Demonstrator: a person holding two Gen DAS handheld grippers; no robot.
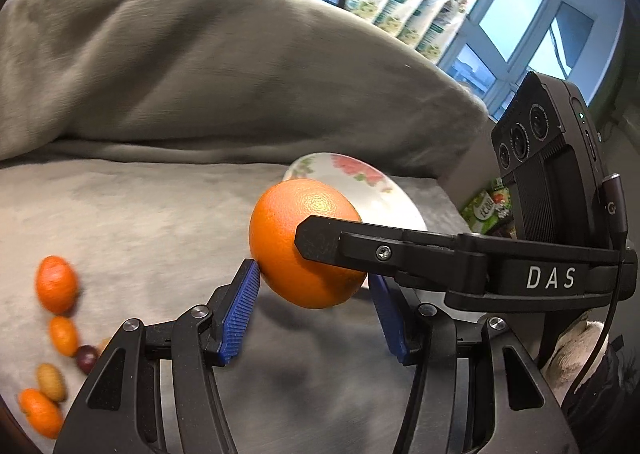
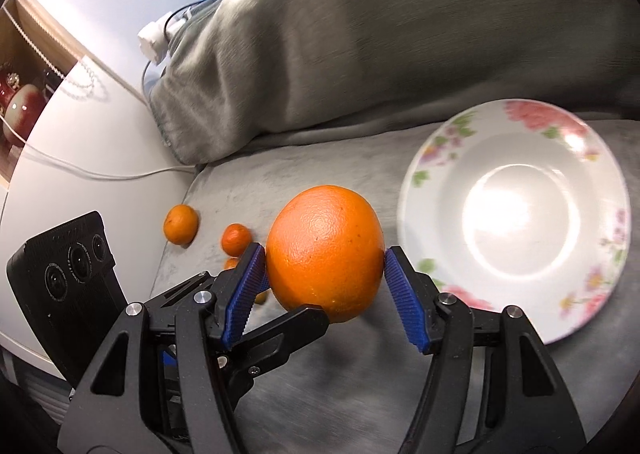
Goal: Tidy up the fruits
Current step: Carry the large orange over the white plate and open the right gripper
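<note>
2 close, downward wrist views; shared orange [image 1: 304, 246].

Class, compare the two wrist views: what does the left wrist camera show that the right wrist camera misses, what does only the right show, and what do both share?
Only the left wrist view: a dark grape among the small fruits, and packets by the window.

Only the right wrist view: a white cable and red ornaments.

Both: the large orange gripped by the left gripper and right gripper, the floral plate, and the grey cloth.

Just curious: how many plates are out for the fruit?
1. The flowered plate lies empty on the grey cloth, just beyond the held orange. Others may be out of view.
</note>
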